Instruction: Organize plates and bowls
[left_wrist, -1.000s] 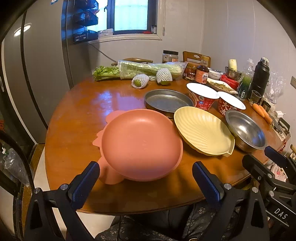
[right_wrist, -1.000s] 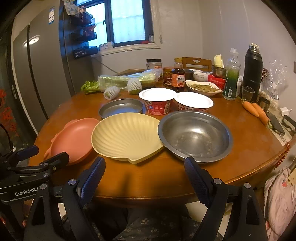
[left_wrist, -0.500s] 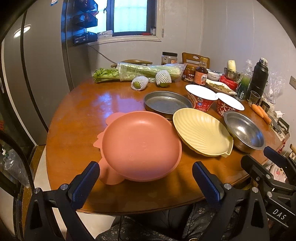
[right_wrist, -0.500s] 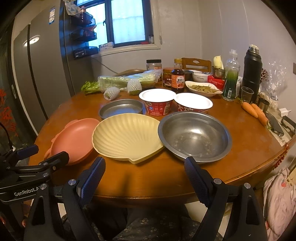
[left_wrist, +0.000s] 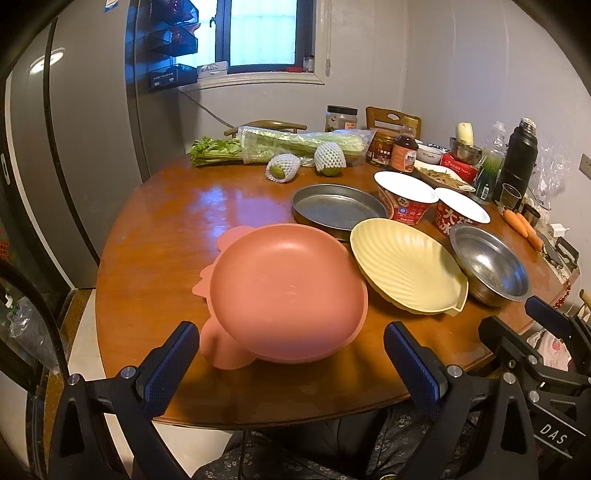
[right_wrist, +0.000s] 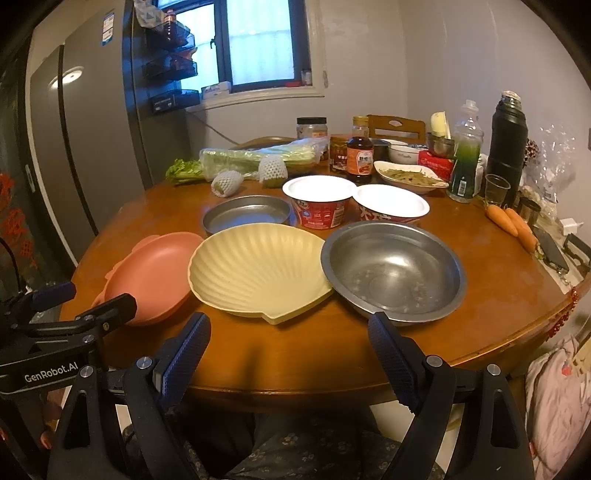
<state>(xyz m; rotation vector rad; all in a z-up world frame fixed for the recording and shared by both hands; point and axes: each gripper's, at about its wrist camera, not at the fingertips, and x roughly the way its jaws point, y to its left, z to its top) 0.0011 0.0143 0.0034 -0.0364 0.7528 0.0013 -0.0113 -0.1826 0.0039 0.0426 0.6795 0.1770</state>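
A round wooden table (right_wrist: 295, 354) holds the dishes in a loose row near its front edge — likely laid out for stacking. The left gripper (left_wrist: 291, 354), fingers wide apart and empty, faces a pink plate (left_wrist: 288, 291). The right gripper (right_wrist: 290, 347), equally spread and holding nothing, points between a cream shell-shaped dish (right_wrist: 258, 273) and a steel bowl (right_wrist: 393, 273) whose rims touch. Behind sit a flat metal pan (right_wrist: 247, 218) and two sealed noodle cups (right_wrist: 319, 201) — close enough to crowd any lift. Bottles, carrots (right_wrist: 511, 221) and greens lie further back.
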